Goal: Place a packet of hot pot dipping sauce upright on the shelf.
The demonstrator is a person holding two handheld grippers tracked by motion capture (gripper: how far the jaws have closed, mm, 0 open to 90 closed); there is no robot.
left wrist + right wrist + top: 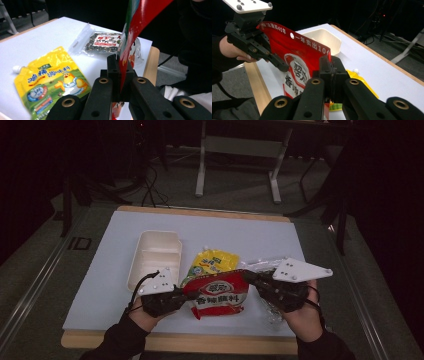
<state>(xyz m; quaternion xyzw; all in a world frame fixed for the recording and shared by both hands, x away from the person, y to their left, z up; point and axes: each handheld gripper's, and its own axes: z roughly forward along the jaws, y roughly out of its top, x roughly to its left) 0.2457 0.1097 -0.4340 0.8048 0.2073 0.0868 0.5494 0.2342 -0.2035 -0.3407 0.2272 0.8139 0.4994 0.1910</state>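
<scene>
High view: the left gripper (181, 294) and right gripper (251, 279) both pinch the red bag (217, 294) above the desk (100, 285), at 6 o'clock. Next, maybe pull it open, gently.

You have three food packs here: one red bag (218, 292), one yellow pouch (214, 261) with a little white cap, and one clear packet (103, 42) with dark bits inside. You have one white tray (154, 257), and it has two parts inside. You hold two grippers, the left gripper (172, 301) and the right gripper (260, 281). There is one counter (250, 237).
</scene>
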